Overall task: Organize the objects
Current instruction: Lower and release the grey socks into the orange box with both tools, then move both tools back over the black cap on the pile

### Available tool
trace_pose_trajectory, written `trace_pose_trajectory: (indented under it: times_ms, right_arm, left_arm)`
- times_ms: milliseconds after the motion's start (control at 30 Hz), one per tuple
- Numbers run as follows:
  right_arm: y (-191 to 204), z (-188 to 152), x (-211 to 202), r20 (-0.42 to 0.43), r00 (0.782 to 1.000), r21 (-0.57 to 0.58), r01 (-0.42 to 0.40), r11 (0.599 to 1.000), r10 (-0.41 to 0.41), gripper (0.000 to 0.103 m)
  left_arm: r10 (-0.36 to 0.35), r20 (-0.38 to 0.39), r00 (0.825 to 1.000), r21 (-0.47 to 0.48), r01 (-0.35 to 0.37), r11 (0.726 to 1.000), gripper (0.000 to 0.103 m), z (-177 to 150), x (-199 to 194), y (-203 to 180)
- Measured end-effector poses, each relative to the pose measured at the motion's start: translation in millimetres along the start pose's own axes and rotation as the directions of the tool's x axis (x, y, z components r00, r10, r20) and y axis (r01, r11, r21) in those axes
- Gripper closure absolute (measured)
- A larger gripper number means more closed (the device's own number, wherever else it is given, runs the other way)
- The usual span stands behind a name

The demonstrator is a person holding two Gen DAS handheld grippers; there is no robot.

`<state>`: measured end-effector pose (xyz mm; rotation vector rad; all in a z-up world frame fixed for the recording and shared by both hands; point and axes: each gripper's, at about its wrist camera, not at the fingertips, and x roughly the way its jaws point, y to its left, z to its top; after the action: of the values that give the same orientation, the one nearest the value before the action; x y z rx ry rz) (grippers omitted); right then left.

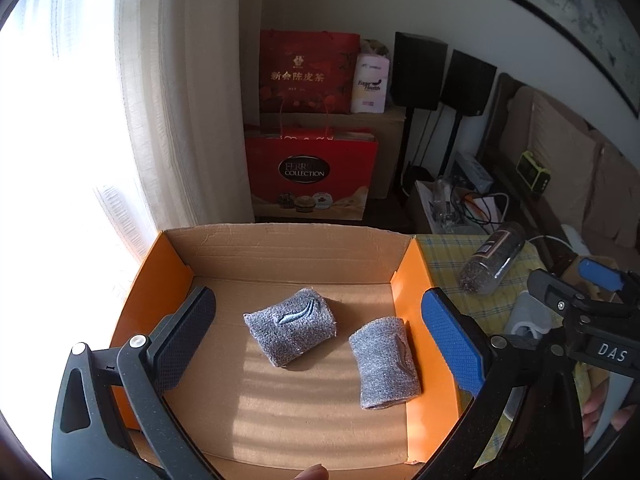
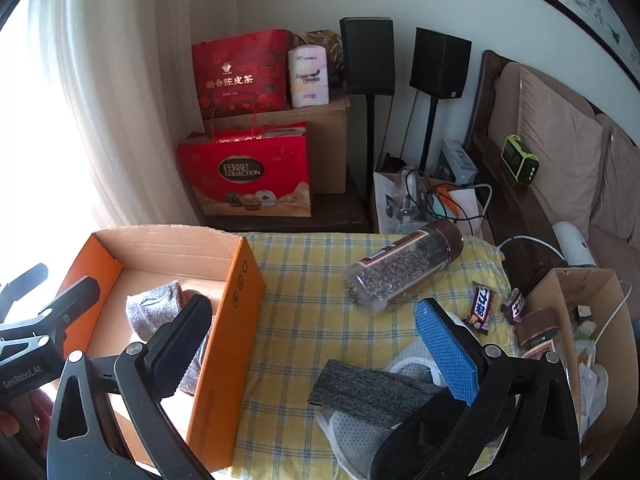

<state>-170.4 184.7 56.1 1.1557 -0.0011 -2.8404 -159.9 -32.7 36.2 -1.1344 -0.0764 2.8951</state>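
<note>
An orange cardboard box stands open at the table's left; it also shows in the right wrist view. Two grey knit wristbands lie on its floor, one in the middle and one at the right wall. My left gripper is open and empty above the box, its jaws wide apart. My right gripper is open and empty over the checked cloth, above a flat grey band that lies on a white mesh item.
A clear jar of seeds lies on its side on the yellow checked cloth. Two candy bars lie near the right edge. An open cardboard box of clutter stands right. Red gift bags and speakers stand behind.
</note>
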Motion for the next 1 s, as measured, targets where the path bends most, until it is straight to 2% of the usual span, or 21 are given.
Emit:
trace_pose_trajectory:
  times_ms: [267, 433, 667, 1000]
  right_arm:
    - [-28.2, -5.0, -13.2, 0.006, 1.000, 0.022, 0.020, 1.000, -0.020, 0.000]
    - [-51.7, -9.1, -20.1, 0.005, 0.999, 0.029, 0.045, 0.999, -0.045, 0.000]
    - [-91.7, -22.2, -25.9, -0.018, 0.996, 0.057, 0.084, 0.995, -0.083, 0.000]
    - [-146.8, -50.6, -30.4, -0.059, 0.992, 0.120, 0.116, 0.986, -0.109, 0.000]
  left_arm:
    - [-0.040, -0.010, 0.999, 0.017, 0.040, 0.999, 0.000, -3.9, 0.3, -24.6]
    - [-0.096, -0.024, 0.995, 0.018, 0.096, 0.995, 0.000, -6.8, 0.5, -40.8]
    - [-0.213, -0.061, 0.975, 0.049, 0.216, 0.975, 0.000, -18.2, 0.6, -73.1]
    - [-0.281, -0.122, 0.952, 0.124, 0.295, 0.947, 0.000, -46.8, -1.8, -121.6]
